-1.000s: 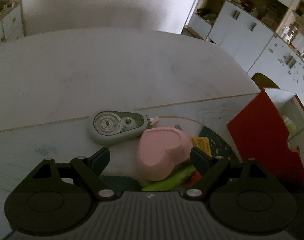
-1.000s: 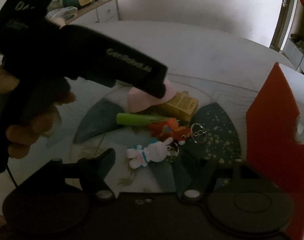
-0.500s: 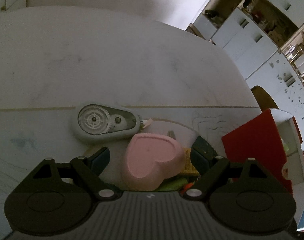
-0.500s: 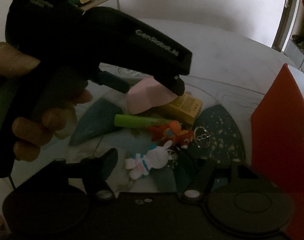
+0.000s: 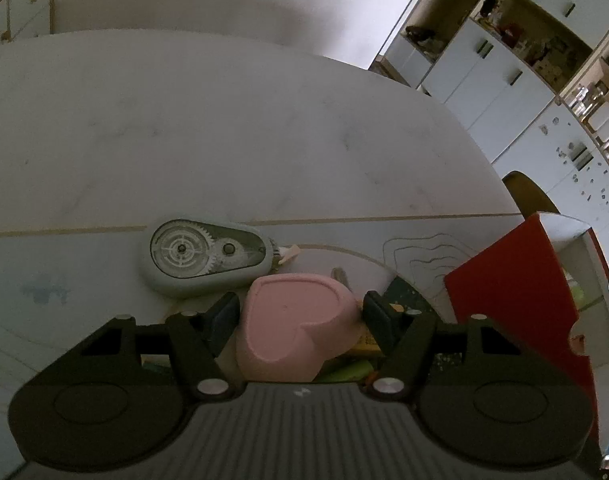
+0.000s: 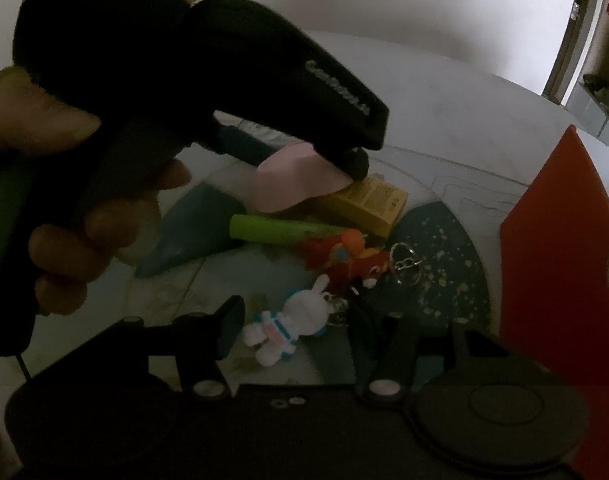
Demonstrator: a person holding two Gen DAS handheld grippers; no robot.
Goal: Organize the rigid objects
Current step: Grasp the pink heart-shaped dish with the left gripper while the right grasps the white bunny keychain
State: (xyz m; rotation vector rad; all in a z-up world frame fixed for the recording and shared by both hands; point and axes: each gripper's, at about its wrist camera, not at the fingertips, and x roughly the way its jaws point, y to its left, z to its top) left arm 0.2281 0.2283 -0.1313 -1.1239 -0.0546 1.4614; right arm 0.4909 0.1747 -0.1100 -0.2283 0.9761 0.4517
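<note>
A pale round table (image 5: 224, 128) fills both views. The left gripper (image 5: 300, 312), angled down, has a finger on each side of the pink heart box (image 5: 300, 320); contact is unclear. Behind lie a correction-tape dispenser (image 5: 204, 256), a yellow carton (image 6: 368, 200), green tube (image 6: 276, 230) and bunny keychain (image 6: 288, 328). The right gripper (image 6: 296, 324) hangs spread, holding nothing. A red box (image 6: 560, 240) stands at the table's right edge, cut off by the frame.

Pale lettering runs along the black body of the left tongs (image 6: 356, 160), too blurred to read; print on the yellow box (image 6: 374, 200) is equally illegible.
</note>
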